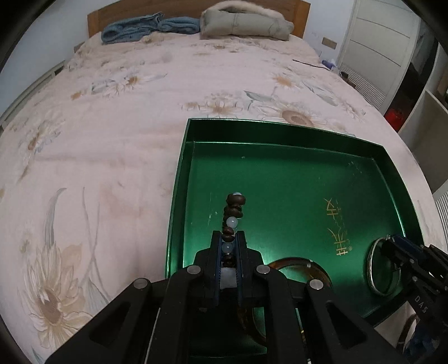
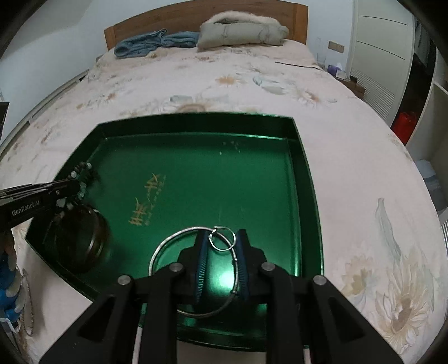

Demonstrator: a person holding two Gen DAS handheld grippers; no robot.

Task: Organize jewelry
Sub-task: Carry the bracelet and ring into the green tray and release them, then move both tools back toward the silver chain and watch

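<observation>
A green tray (image 1: 280,131) (image 2: 305,173) lies on the bed. My left gripper (image 1: 229,238) is shut on a bead bracelet (image 1: 233,215) of dark brown and pale beads, held above the tray's left side; it also shows in the right wrist view (image 2: 81,179). An amber bangle (image 1: 319,270) (image 2: 95,238) lies in the tray under it. My right gripper (image 2: 222,238) is open over the tray's near right part, its fingers on either side of a silver bangle (image 2: 168,243) (image 1: 371,263) with a small ring (image 2: 222,238) that lies on the tray floor.
The bed has a pink floral cover (image 1: 112,140). A blue cloth (image 1: 145,26) and a beige pillow (image 1: 243,23) lie at the wooden headboard. A wardrobe (image 2: 383,56) and shelves stand to the right. A thin chain (image 2: 28,308) lies on the bed left of the tray.
</observation>
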